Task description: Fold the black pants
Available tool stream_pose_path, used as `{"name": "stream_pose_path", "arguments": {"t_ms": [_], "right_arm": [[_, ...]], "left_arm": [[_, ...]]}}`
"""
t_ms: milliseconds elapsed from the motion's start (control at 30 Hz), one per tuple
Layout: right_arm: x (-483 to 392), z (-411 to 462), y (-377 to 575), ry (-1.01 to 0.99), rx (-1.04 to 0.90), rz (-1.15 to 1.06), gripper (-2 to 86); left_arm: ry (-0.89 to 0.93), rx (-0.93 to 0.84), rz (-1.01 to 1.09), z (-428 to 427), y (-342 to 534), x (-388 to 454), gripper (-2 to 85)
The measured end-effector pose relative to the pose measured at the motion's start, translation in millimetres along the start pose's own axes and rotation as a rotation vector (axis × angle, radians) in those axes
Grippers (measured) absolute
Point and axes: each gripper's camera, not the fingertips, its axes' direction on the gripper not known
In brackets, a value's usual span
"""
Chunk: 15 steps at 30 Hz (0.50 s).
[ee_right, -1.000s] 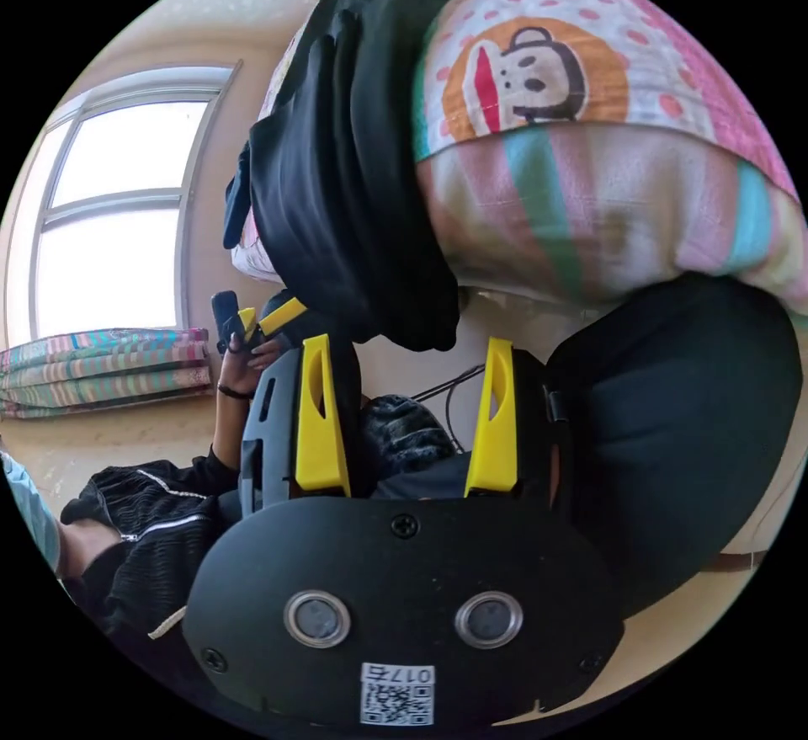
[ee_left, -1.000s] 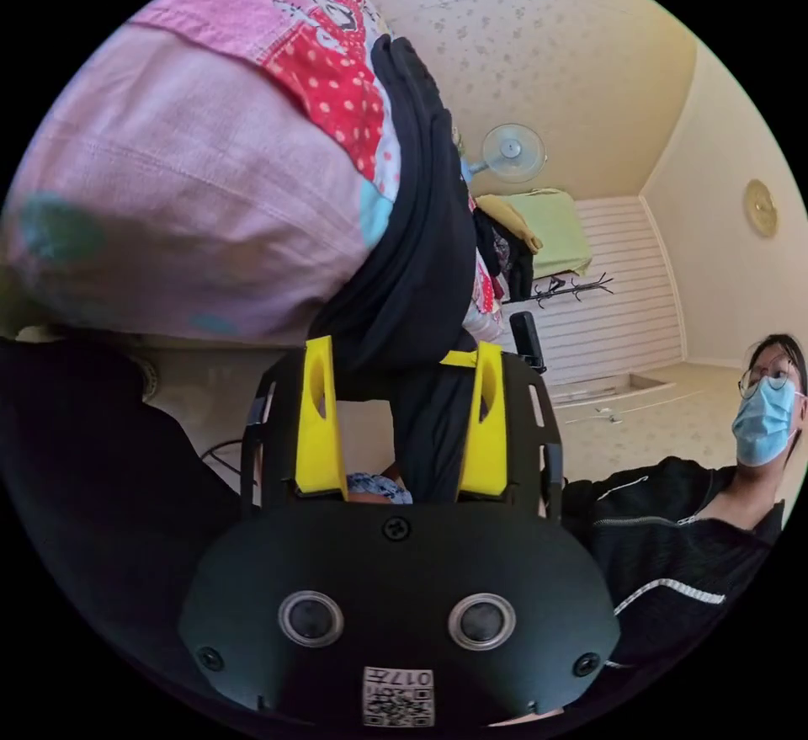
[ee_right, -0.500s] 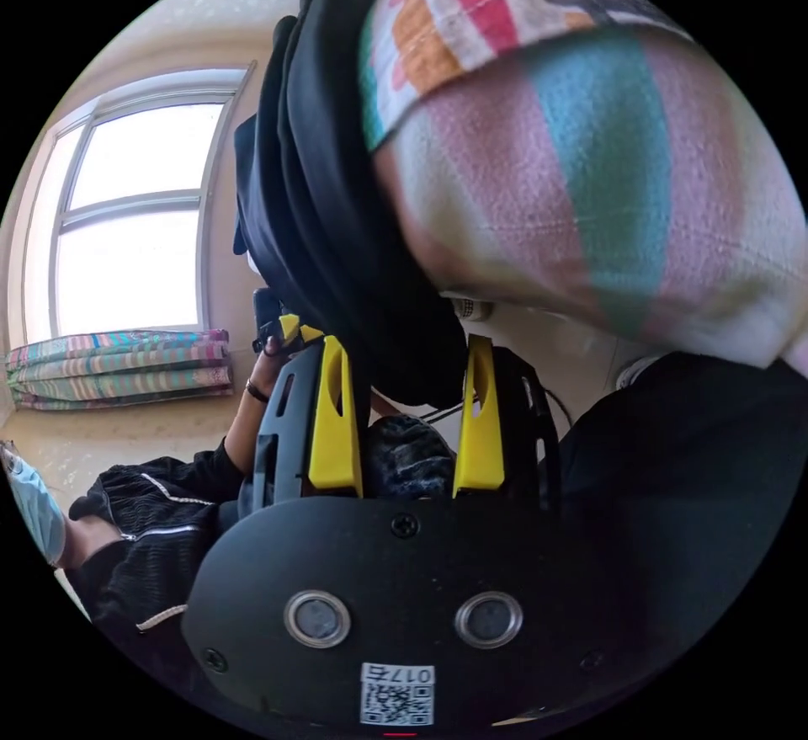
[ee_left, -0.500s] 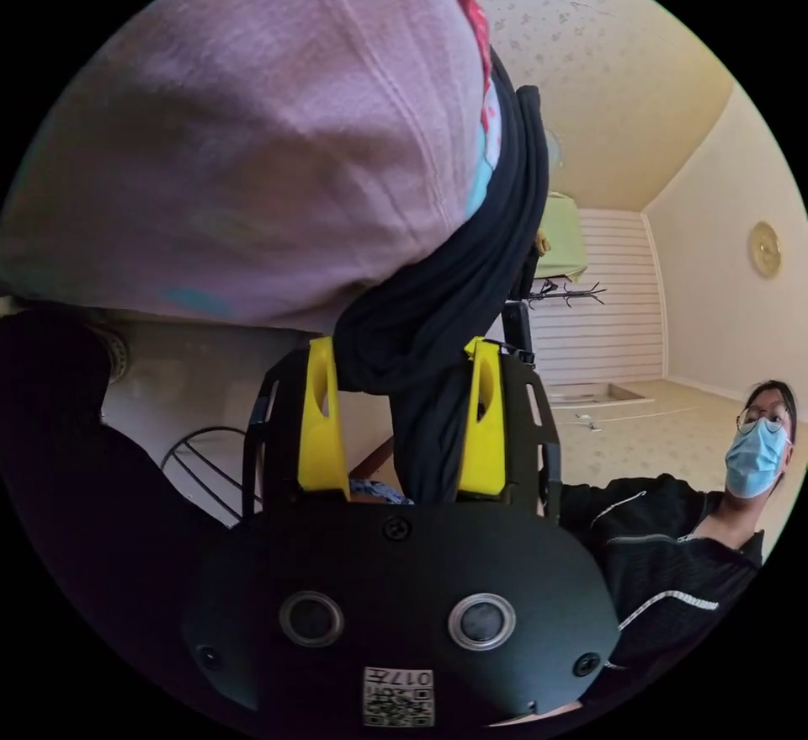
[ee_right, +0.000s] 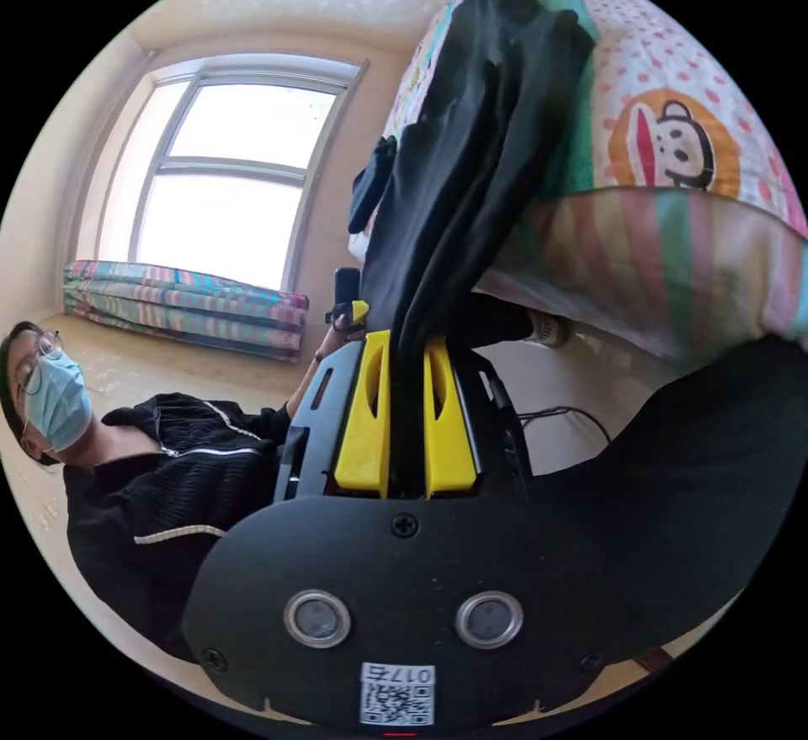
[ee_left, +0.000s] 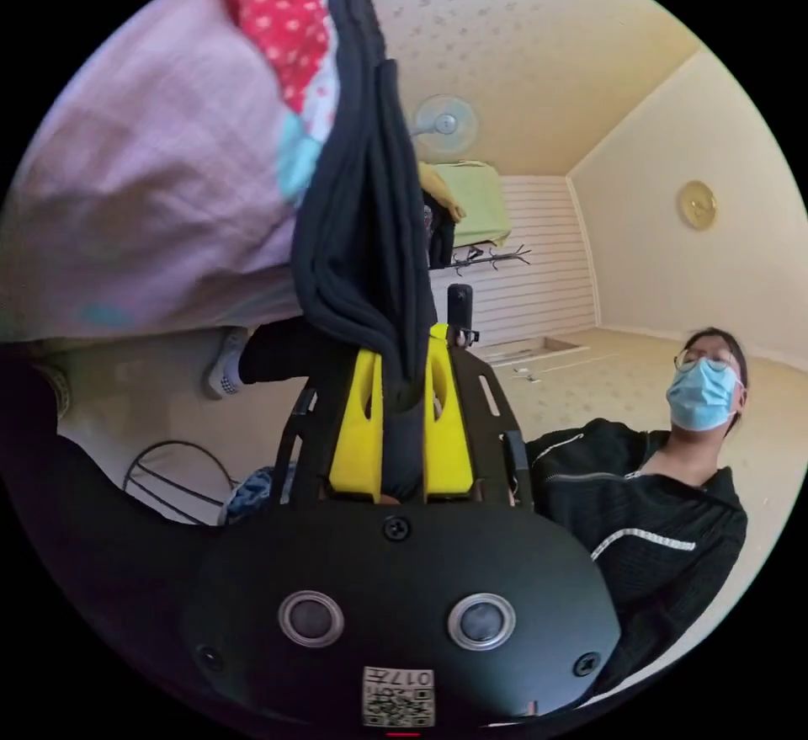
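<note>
Pink patterned bedding (ee_left: 143,210) at left, black pants (ee_left: 362,226) draped over its edge. Left gripper (ee_left: 401,378) clamped on pants fold, both jaws pressing cloth. Person (ee_left: 656,487) at right. Right gripper (ee_right: 402,370) likewise clamped on pants (ee_right: 471,142); window (ee_right: 227,184) behind.
</note>
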Motion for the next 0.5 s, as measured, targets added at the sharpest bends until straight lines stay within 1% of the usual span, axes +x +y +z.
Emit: {"name": "stream_pose_path", "arguments": {"t_ms": [67,167,233,300,400,433,500], "right_arm": [[-26.4,-20.2,10.4,-0.034,0.048,-0.044,6.9],[-67.2,-34.0,25.5,-0.074,0.01,-0.13,6.7],[-90.2,-37.1,39.4,-0.09,-0.026,-0.177,6.6],[-106.9,-38.8,54.5,-0.114,-0.051,-0.212,6.5],[-102.4,-43.5,65.9,-0.24,-0.023,-0.159,6.5],[-91.5,-46.8,62.1,-0.319,0.015,-0.108,6.4],[-77.2,-51.5,45.9,-0.414,0.051,-0.07,6.3]], "left_arm": [[-0.063,-0.009,0.094,-4.5,3.4,46.7,7.2],[-0.142,-0.053,0.234,-10.1,16.4,120.0,6.8],[-0.15,-0.1,0.297,-12.7,28.3,154.3,6.8],[-0.111,-0.139,0.343,-16.4,46.4,184.8,7.0],[-0.072,-0.121,0.321,-22.4,56.0,197.0,7.3],[-0.069,-0.106,0.311,-24.0,54.8,196.9,7.4],[-0.046,-0.053,0.293,-30.1,34.6,191.6,7.6]]}}
